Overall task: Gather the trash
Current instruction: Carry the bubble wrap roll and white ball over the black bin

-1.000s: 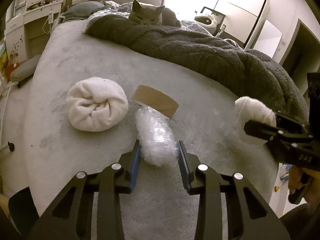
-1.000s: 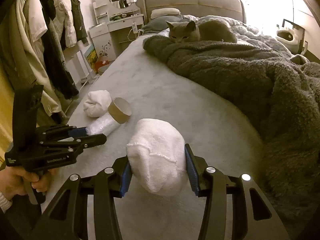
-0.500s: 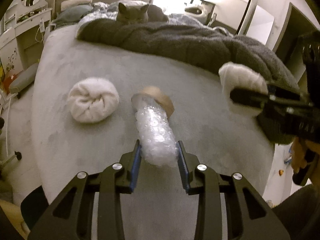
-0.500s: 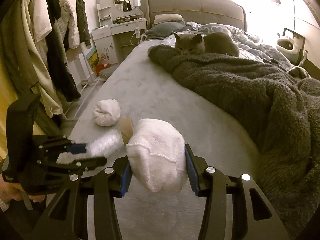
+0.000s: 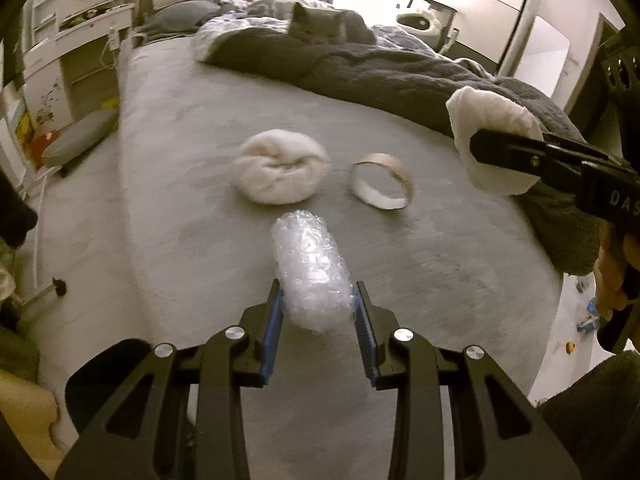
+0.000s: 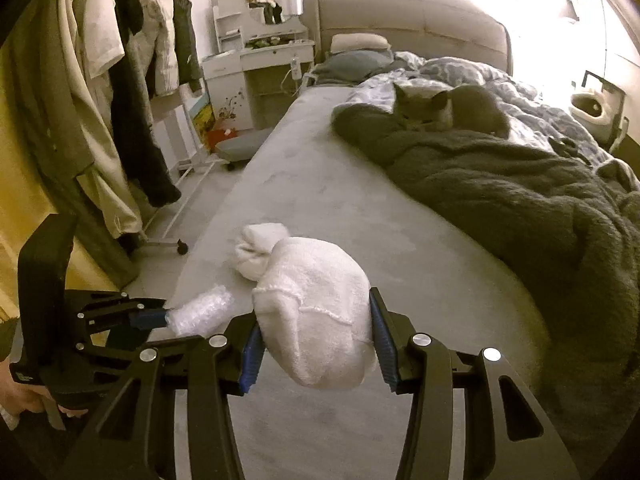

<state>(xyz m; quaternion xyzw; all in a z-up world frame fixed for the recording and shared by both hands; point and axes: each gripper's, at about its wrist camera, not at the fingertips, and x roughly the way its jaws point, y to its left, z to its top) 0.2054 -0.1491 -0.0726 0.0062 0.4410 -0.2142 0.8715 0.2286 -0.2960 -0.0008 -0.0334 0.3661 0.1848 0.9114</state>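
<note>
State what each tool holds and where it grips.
Left tool clamps the bubble wrap roll at its near end; right tool clamps the white towel bundle across its middle.

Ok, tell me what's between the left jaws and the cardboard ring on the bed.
The left gripper is already shut on a bubble-wrap roll, which fills its jaws and points roughly toward the cardboard ring. Beyond the roll, only bare bed lies before the ring. A rolled white towel sits beside the ring, not in the path.

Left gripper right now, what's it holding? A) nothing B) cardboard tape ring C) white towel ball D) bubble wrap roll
D: the left gripper has its fingers pressed on the bubble wrap roll, lifted off the bed; the cardboard ring lies there untouched.
</note>
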